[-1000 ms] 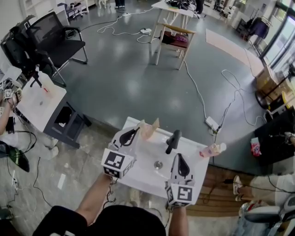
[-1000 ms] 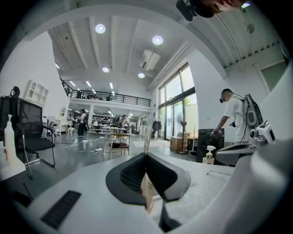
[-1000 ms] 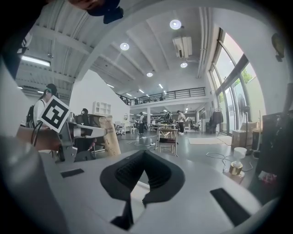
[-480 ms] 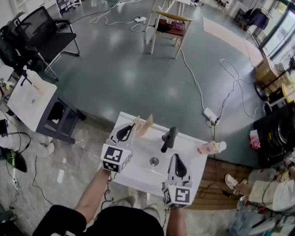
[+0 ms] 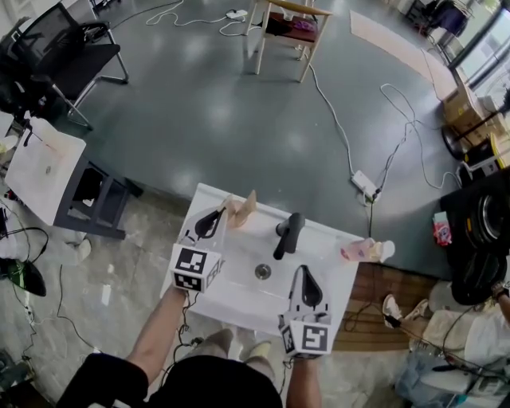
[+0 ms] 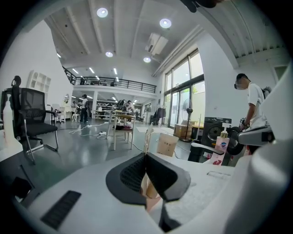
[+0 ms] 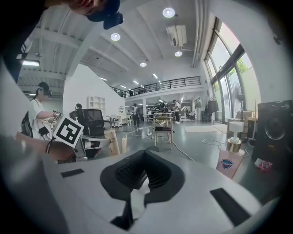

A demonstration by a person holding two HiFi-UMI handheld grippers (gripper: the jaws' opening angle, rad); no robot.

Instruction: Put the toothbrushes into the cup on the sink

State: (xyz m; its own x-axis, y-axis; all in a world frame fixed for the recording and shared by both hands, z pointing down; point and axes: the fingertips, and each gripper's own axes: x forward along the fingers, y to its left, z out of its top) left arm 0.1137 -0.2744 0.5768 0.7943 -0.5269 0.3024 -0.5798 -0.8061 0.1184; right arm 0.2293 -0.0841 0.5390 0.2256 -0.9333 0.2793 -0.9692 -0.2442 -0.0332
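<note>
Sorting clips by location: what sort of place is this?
Likely an open lab or workshop hall: a freestanding sink on bare grey floor, an office chair, loose cables.

Lighting is bright and even. Round recessed ceiling lamps [image 6: 102, 12] and tall glazed windows [image 6: 183, 91] supply it. Soft glare lies on the glossy grey floor [image 5: 215, 103], and the white ceramic sink [image 5: 235, 263] reads near-overexposed. Shadows are faint. Both gripper views show heavy fisheye bending, dark corners and a soft foreground.
</note>
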